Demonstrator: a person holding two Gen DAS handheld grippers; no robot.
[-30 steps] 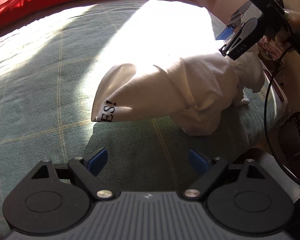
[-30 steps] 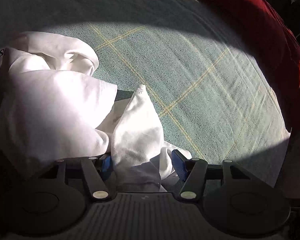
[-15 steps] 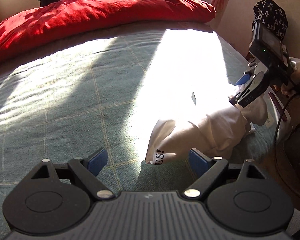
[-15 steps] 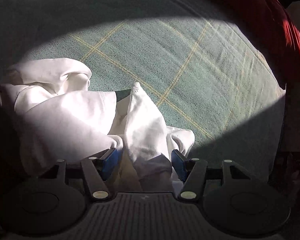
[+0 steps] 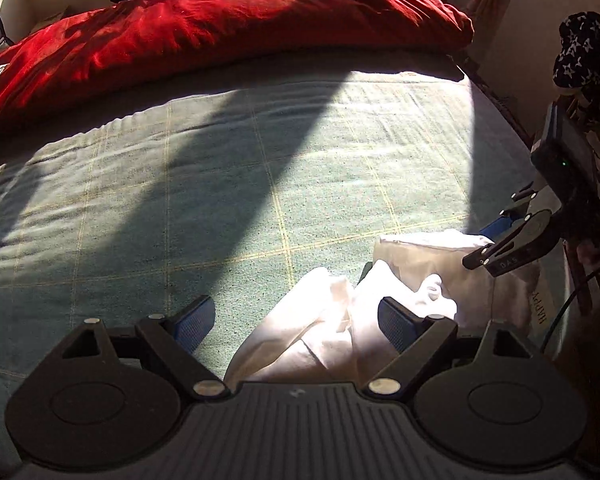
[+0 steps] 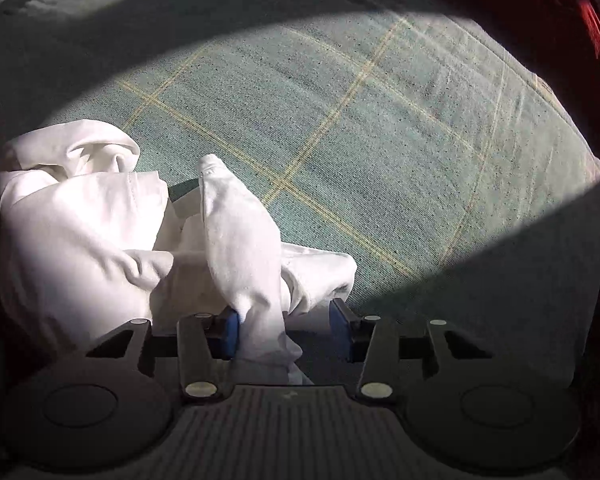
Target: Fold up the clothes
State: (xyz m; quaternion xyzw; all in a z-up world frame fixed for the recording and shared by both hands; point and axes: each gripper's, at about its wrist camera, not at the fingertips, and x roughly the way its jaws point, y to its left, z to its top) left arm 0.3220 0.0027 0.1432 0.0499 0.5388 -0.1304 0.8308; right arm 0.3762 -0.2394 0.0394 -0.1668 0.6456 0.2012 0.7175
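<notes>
Green blanket (image 5: pixel 228 184); crumpled white shirt (image 6: pixel 80 240); both grippers (image 5: pixel 292 320) (image 6: pixel 284 332) spread

Open green blanket (image 5: pixel 228 184) ahead; red duvet (image 5: pixel 220 28) along far edge.

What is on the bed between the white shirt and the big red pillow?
Nothing. In the left wrist view, only bare green checked blanket runs from the crumpled white shirt up to the red pillow, part sunlit, part in shadow.

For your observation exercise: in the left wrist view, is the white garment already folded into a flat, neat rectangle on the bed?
No, the white garment lies bunched in loose, crumpled folds on the green checked blanket.
</notes>
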